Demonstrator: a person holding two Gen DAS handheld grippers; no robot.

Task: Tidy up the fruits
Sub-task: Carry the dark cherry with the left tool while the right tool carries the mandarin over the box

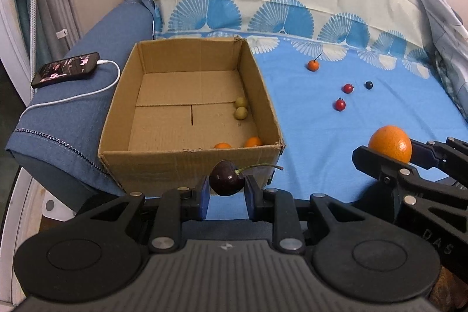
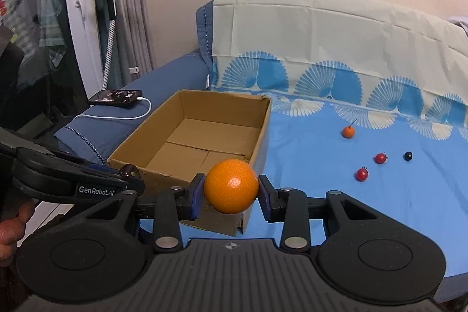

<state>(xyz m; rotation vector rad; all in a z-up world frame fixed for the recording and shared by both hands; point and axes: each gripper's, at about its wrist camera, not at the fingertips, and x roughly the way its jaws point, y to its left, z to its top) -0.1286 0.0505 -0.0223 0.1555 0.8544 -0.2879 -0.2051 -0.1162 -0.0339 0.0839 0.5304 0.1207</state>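
- The left gripper (image 1: 227,189) is pinching a dark cherry (image 1: 226,179) just before the cardboard box (image 1: 187,163); its stem is pointing right.
- The right gripper (image 2: 231,192) is clamping an orange (image 2: 231,185), which is hiding part of the box's near wall.
- Two orange fruits (image 1: 253,141) are sitting half hidden behind the near wall, beside two green ones (image 1: 241,113).
- Small fruits, including two red ones (image 2: 362,174), are lying loose on the blue cloth (image 2: 380,209).

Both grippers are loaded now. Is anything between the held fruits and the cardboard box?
Nothing visible blocks either path. The left gripper holds a dark red cherry just before the open brown cardboard box's near wall; the right gripper holds a round orange beside its near corner. Only the wall must be cleared.
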